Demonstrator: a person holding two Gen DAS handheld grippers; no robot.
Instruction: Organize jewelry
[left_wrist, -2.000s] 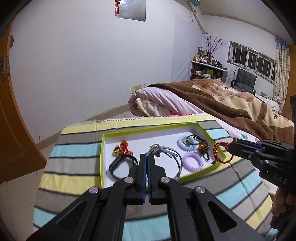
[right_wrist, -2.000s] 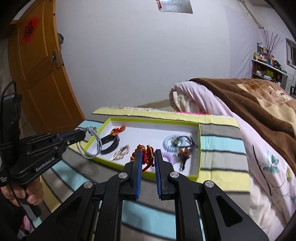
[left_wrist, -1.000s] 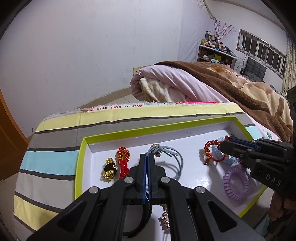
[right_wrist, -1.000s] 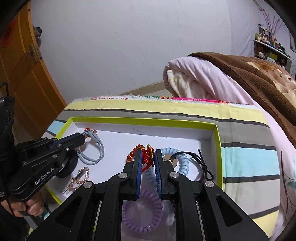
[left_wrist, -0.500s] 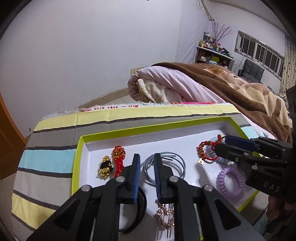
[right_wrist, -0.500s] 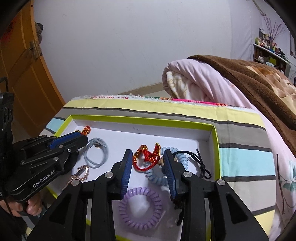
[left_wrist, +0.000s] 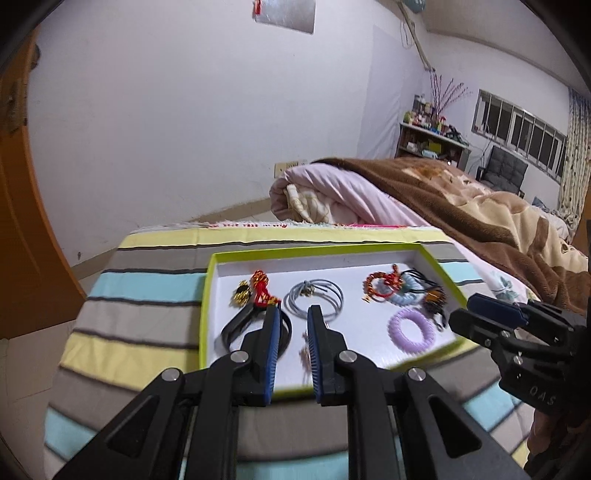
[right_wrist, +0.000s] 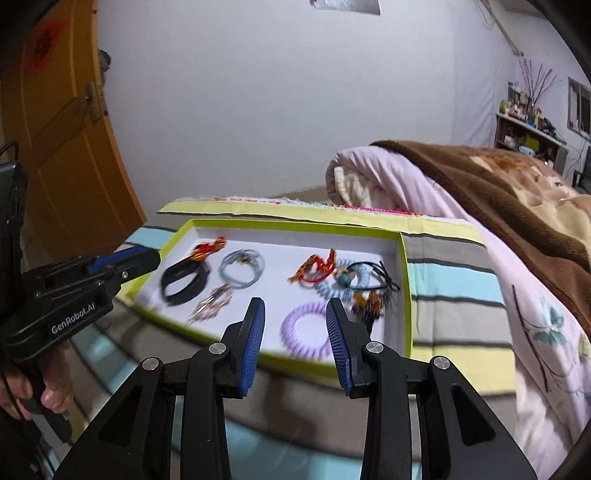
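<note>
A green-rimmed white tray (left_wrist: 207, 288) (right_wrist: 404, 280) holds several pieces of jewelry. A grey hair tie (left_wrist: 316, 296) (right_wrist: 242, 267) lies mid-tray. A red bead bracelet (left_wrist: 380, 283) (right_wrist: 316, 271) rests against a pale blue coil tie (right_wrist: 341, 288). A purple coil tie (left_wrist: 411, 327) (right_wrist: 306, 328), a black band (left_wrist: 255, 326) (right_wrist: 184, 278) and a gold chain (right_wrist: 214, 301) lie near the front. My left gripper (left_wrist: 291, 317) is open and empty above the front edge. My right gripper (right_wrist: 295, 308) is open and empty, above the purple tie.
The tray sits on a striped cloth (left_wrist: 147, 295) over a small table. A rolled pink and brown duvet (left_wrist: 406, 206) lies on the bed behind and to the right. An orange door (right_wrist: 62, 140) stands at the left.
Both grippers let go: the grey hair tie and the red bead bracelet now lie in the tray. Both grippers have opened wider and pulled back and up from the tray.
</note>
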